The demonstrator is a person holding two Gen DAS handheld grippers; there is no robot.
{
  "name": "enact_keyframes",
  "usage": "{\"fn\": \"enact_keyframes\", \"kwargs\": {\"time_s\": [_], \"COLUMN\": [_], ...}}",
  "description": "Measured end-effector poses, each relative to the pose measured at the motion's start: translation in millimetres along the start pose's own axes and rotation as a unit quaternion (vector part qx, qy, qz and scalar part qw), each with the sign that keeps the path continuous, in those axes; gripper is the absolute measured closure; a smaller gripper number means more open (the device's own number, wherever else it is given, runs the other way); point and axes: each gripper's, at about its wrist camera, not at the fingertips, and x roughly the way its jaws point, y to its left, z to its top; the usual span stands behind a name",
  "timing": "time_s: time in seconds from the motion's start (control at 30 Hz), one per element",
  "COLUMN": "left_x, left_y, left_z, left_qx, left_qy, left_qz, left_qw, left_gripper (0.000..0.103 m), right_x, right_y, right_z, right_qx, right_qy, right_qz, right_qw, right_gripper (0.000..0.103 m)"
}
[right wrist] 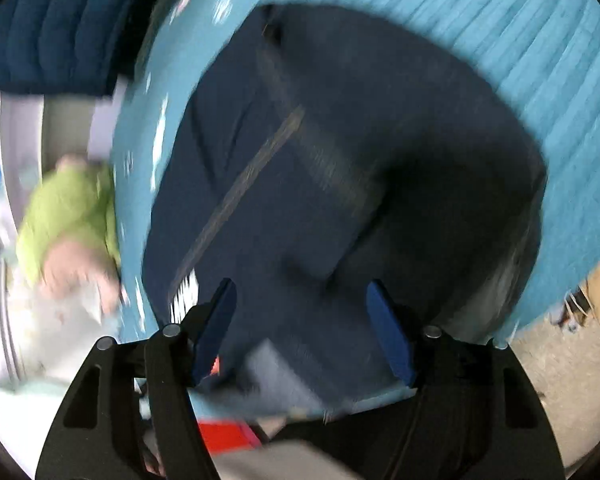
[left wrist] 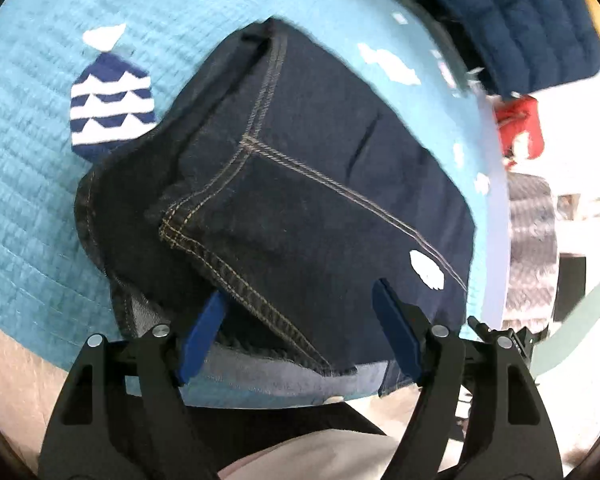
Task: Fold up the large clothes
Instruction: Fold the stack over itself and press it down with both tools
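Now we see one pair of dark jeans point(left wrist: 300, 184) lying folded into a thick block on the light blue quilt point(left wrist: 32, 184), close to the quilt's near edge and its side edge; both tools stand released, the left tool point(left wrist: 300, 332) and the right tool point(right wrist: 302, 328) each with its jaws spread above the denim and nothing pinched between them. We judge the denim heavy and fairly stiff for cloth, likely to hold a crease yet slump if lifted by one layer; we would grip a seamed edge or hem through all layers, one tool at each corner. We count one pair of jeans, two tools, one quilt, and one navy quilted cushion point(left wrist: 512, 20) beyond the quilt's far edge.
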Motion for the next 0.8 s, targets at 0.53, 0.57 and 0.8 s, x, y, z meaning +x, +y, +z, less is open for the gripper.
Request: {"fn": "enact_keyframes", "kwargs": {"time_s": [0.53, 0.57, 0.8], "left_x": [-5, 0, 36], "left_y": [-15, -11, -6], "left_z": [-10, -11, -16], "left_qx": [0.004, 0.005, 0.01], "left_qy": [-0.01, -0.006, 0.024], "left_qz": [0.093, 0.099, 0.126], "left_qw": [0.9956, 0.995, 0.9916], "left_gripper": [0.089, 0.089, 0.085], "right_x": [-35, -34, -16], "right_y": [13, -2, -31], "right_z": [2, -3, -14], "right_qx": [-0.058, -0.056, -0.072], "right_qy": [-0.052, -0.046, -0.041], "right_qz": [-0.008, -0.025, -0.062], "right_qw": [0.997, 0.997, 0.995], "right_gripper": [0.089, 0.089, 0.089]}}
